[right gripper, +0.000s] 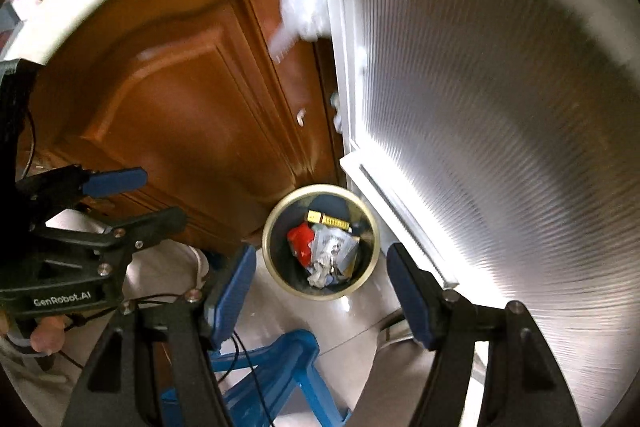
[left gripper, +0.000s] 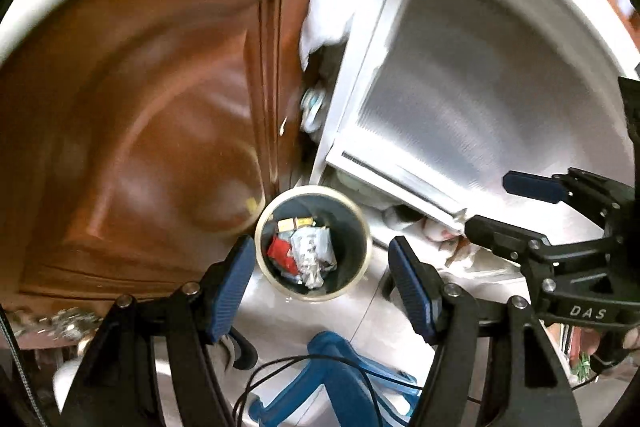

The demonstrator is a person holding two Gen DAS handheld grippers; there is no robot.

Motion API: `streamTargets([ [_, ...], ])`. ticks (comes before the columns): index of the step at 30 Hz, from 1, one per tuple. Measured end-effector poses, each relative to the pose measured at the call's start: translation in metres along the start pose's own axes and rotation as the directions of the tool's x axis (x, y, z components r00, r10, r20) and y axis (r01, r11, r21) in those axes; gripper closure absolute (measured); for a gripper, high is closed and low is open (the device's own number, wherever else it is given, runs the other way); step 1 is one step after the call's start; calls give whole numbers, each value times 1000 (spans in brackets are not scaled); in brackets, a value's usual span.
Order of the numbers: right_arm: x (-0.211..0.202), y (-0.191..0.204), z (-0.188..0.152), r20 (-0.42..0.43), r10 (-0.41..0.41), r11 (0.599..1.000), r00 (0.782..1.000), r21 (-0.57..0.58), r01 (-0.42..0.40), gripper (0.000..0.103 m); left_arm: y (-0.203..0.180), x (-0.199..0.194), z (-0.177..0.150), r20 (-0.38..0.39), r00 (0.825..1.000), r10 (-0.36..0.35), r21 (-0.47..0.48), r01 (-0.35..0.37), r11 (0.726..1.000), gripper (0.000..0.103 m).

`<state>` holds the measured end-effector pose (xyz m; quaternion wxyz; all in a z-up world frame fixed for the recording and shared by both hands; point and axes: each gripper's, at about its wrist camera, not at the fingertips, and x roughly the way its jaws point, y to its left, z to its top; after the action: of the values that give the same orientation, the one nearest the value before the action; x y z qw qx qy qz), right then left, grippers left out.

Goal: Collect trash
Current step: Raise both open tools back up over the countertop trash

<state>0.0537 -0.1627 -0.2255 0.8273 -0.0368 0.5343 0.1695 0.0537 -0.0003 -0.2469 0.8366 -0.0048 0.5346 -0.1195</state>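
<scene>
A round dark trash bin with a cream rim [left gripper: 362, 223] stands on the floor between a wooden door and a white glass door. It holds trash [left gripper: 308, 253]: a red wrapper, crumpled silvery paper and a yellow box. My left gripper [left gripper: 322, 269] is open and empty above the bin. My right gripper [left gripper: 486, 205] shows at the right of the left wrist view, open and empty. In the right wrist view the bin [right gripper: 374, 227] and its trash [right gripper: 326, 249] lie between my open right gripper's [right gripper: 320, 277] fingers, and my open left gripper [right gripper: 162, 197] shows at the left.
A brown wooden door [left gripper: 152, 131] stands to the left of the bin and a white frosted-glass door [left gripper: 480, 107] to the right. A white plastic bag [right gripper: 300, 7] hangs between them. A blue plastic stool [right gripper: 280, 375] and black cables lie below the grippers.
</scene>
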Motion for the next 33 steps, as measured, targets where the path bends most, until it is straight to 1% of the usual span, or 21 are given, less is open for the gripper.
streamTargets([
  [3, -33, 2, 3, 76, 4, 1000, 997, -3, -4, 35, -10, -32, 7, 58, 998, 2, 27, -4, 1000, 36],
  [5, -57, 5, 7, 131, -6, 1000, 991, -15, 8, 35, -15, -52, 12, 97, 995, 2, 40, -6, 999, 36],
  [8, -95, 8, 16, 213, 8, 1000, 977, -28, -2, 35, -21, -88, 24, 177, 984, 3, 58, -13, 998, 36],
  [9, -107, 9, 19, 246, 13, 999, 969, -34, -5, 35, -22, -103, 30, 209, 978, -4, 59, -9, 998, 35],
  [11, -136, 11, 26, 324, 14, 999, 946, -53, 3, 35, -22, -123, 40, 249, 968, -10, 52, -3, 999, 25],
  [12, -147, 13, 29, 356, 14, 998, 934, -64, 9, 35, -21, -138, 48, 286, 958, -23, 41, 12, 999, 22],
  [13, -166, 15, 35, 399, 12, 996, 917, -85, 24, 35, -19, -149, 53, 311, 950, -35, 34, 26, 999, 21],
  [15, -188, 18, 44, 444, 8, 993, 896, -112, 46, 35, -17, -173, 69, 355, 933, -57, 31, 49, 998, 19],
  [16, -198, 18, 54, 468, 9, 990, 884, -126, 57, 35, -16, -182, 76, 370, 927, -58, 36, 48, 998, 16],
  [18, -216, 17, 69, 491, 16, 989, 871, -134, 57, 35, -16, -205, 91, 403, 914, -52, 54, 33, 998, 14],
  [20, -232, 15, 88, 515, 17, 989, 857, -135, 62, 35, -19, -223, 108, 421, 906, -42, 69, 14, 998, 11],
  [21, -239, 14, 100, 530, 6, 987, 848, -138, 79, 35, -20, -230, 120, 424, 905, -40, 78, 8, 997, 8],
  [22, -245, 15, 109, 540, -7, 984, 842, -144, 101, 35, -20, -235, 129, 422, 905, -41, 84, 6, 996, 3],
  [23, -249, 15, 118, 549, -20, 982, 836, -146, 119, 35, -22, -241, 139, 418, 908, -39, 91, 1, 996, 2],
  [24, -254, 14, 126, 556, -32, 980, 830, -147, 137, 35, -23, -246, 150, 415, 909, -31, 97, -11, 995, 2],
  [25, -260, 13, 138, 564, -45, 979, 824, -141, 150, 35, -23, -251, 164, 418, 908, -2, 92, -40, 995, 2],
  [27, -266, 10, 155, 571, -47, 980, 820, -132, 148, 35, -23, -260, 185, 422, 906, 24, 81, -64, 995, 2],
  [29, -269, 3, 175, 576, -62, 982, 815, -110, 153, 35, -21, -263, 207, 411, 911, 10, 77, -46, 996, 2],
  [31, -270, -4, 196, 579, -95, 981, 810, -84, 175, 35, -19, -260, 226, 395, 919, -12, 71, -18, 997, 2],
  [33, -265, -15, 215, 565, -121, 981, 816, -57, 185, 35, -16, -251, 252, 374, 927, -21, 55, 1, 999, 2],
])
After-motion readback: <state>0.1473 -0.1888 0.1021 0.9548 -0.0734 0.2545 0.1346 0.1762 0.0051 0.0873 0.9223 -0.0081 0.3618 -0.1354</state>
